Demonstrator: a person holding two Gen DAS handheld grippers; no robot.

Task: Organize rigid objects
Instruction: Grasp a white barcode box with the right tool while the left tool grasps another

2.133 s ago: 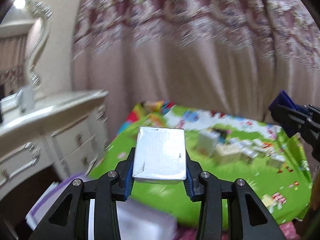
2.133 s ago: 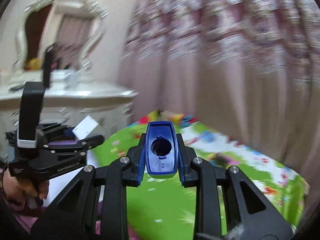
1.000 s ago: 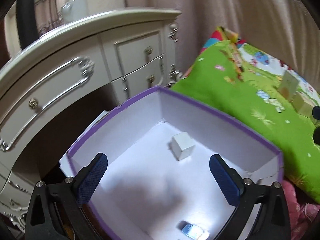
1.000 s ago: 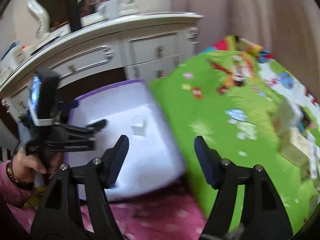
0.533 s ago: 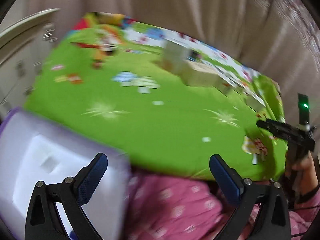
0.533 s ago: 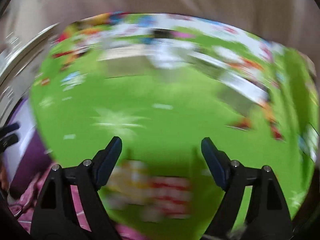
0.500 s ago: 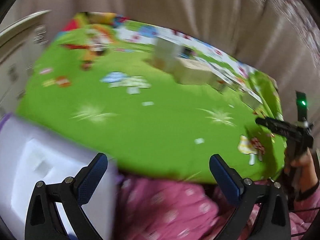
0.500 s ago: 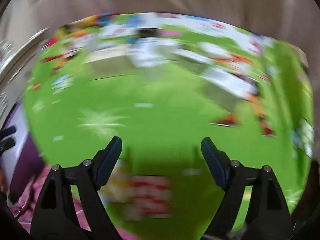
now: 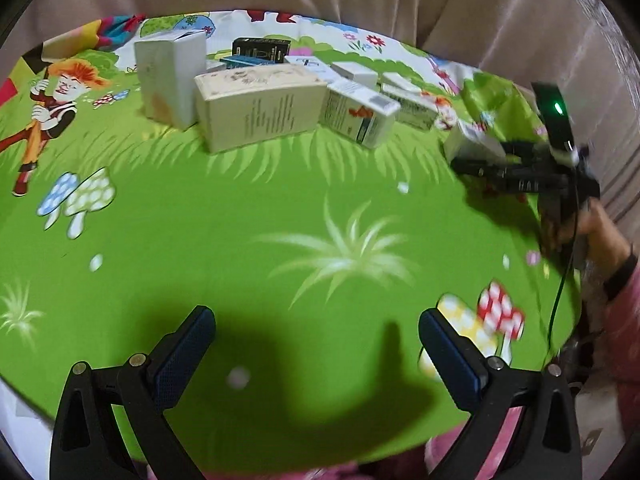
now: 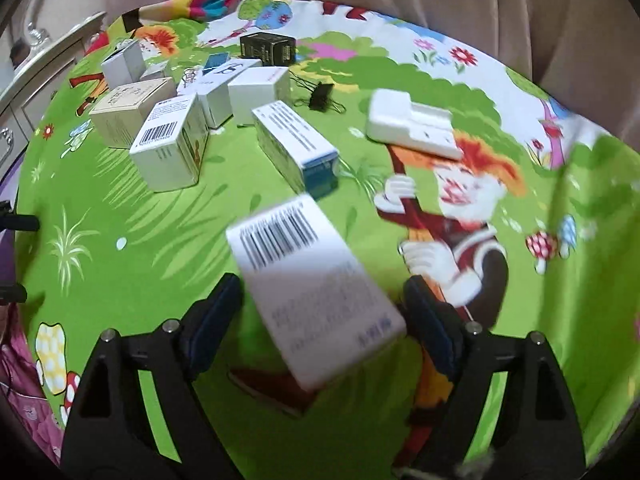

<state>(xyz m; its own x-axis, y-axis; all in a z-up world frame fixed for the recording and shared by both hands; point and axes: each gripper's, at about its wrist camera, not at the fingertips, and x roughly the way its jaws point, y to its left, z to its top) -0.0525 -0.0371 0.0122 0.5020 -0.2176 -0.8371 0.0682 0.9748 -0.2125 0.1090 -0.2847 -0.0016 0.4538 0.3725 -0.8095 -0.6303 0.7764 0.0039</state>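
Note:
My left gripper (image 9: 314, 330) is open and empty above the green cartoon mat (image 9: 240, 208). Several boxes stand at the mat's far side: a tall white box (image 9: 170, 80), a long cream box (image 9: 260, 106), a white box with red print (image 9: 360, 114). My right gripper (image 10: 322, 300) is open, with a white barcode box (image 10: 312, 296) lying between its fingers, slightly blurred; the pads stand apart from it. In the left wrist view the right gripper (image 9: 476, 160) sits at the mat's right side around a small white box (image 9: 472, 144).
In the right wrist view, more boxes lie on the mat: a barcode box (image 10: 170, 148), a blue-ended box (image 10: 296, 148), a black box (image 10: 268, 49), a white flat device (image 10: 412, 126), a black binder clip (image 10: 322, 96). A dresser edge (image 10: 44, 64) is at far left. Curtain behind.
Both grippers released their objects at the purple box and swung back over the mat. The right gripper now straddles a white barcode box.

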